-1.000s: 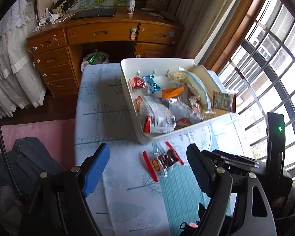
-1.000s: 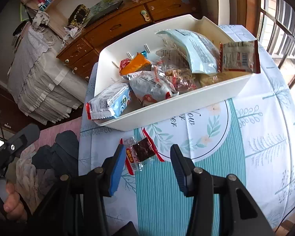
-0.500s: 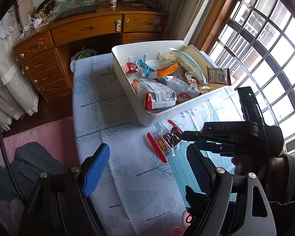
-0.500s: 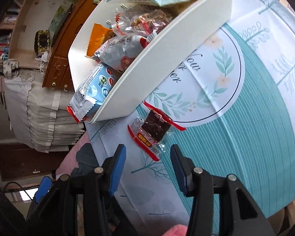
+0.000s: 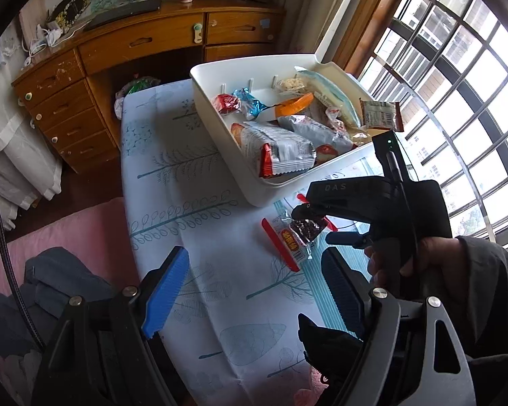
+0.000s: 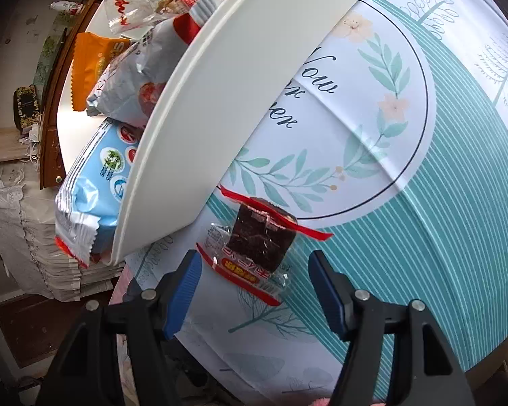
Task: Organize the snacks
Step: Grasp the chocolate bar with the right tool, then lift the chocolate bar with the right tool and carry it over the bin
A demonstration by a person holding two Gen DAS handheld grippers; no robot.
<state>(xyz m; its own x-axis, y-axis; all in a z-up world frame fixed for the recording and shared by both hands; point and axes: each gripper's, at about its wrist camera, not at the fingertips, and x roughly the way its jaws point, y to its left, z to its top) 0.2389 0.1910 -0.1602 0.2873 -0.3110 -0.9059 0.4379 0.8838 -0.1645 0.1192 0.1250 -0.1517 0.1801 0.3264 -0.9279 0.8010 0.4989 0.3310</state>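
Observation:
A clear snack packet [image 6: 257, 243] with red ends and a dark brown bar lies flat on the patterned tablecloth [image 6: 440, 203], just in front of the white bin [image 6: 237, 84]. My right gripper [image 6: 255, 291] points down over the packet, its jaws opening. The blue pads [image 6: 183, 291] stand on either side of the packet's near end and do not press it. In the left wrist view the right gripper [image 5: 315, 225], held by a hand, hovers at the packet [image 5: 288, 237]. My left gripper [image 5: 254, 291] hangs open and holds nothing, nearer the table's front. The bin [image 5: 240, 182] holds several snack bags.
A wooden desk [image 5: 135, 40] with drawers stands behind the table. A barred window [image 5: 457, 84] runs along the right. Pink bedding [image 5: 67, 223] and dark clothes [image 5: 61, 280] lie left of the table edge. One brown packet [image 5: 381, 115] leans on the bin's far right rim.
My right gripper has come down close over the packet, rolled, and its jaws have widened. My left gripper has sunk a little, and the right gripper has entered its view.

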